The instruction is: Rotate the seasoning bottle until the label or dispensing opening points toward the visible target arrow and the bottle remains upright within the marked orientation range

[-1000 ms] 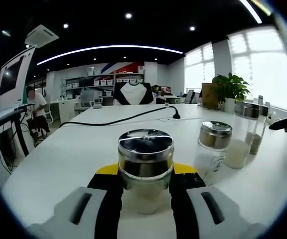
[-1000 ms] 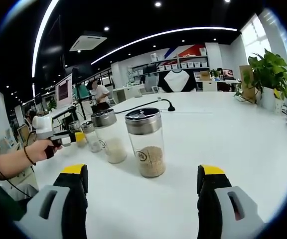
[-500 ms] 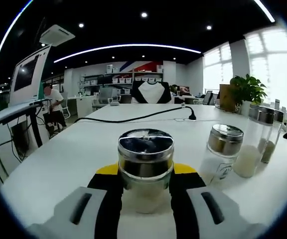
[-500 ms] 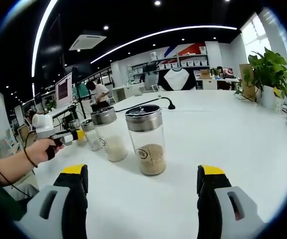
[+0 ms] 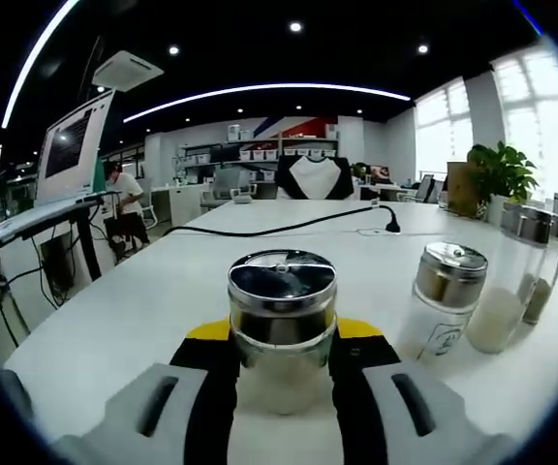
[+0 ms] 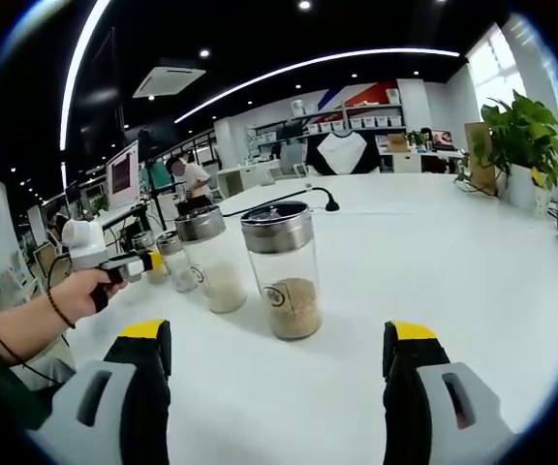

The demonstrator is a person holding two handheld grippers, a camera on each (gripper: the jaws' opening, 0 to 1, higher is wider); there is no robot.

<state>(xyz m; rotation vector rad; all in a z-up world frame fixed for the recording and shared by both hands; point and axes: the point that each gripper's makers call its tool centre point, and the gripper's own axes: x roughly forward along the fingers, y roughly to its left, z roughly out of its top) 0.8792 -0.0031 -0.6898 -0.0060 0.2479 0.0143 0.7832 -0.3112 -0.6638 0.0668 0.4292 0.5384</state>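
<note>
A glass seasoning bottle (image 5: 282,294) with a steel lid and pale contents stands upright between the yellow-tipped jaws of my left gripper (image 5: 282,341), which is shut on it. In the right gripper view a hand holds the left gripper (image 6: 124,268) at the far left, with that bottle (image 6: 146,254) in it. My right gripper (image 6: 279,360) stands open above the white table (image 6: 434,262), nothing between its jaws. Ahead of it is a bottle of brown grains (image 6: 283,273). No arrow mark can be made out.
A row of bottles stands right of the held one: a small bottle (image 5: 444,300) and a taller one with white grains (image 5: 508,281); the latter (image 6: 211,262) also shows from the right. A black cable (image 5: 289,228) crosses the far table. A potted plant (image 6: 521,145) stands at the right.
The left gripper view has swung to the left, so the other bottles sit further right in it; the held bottle stays in the jaws. The right gripper has hardly moved.
</note>
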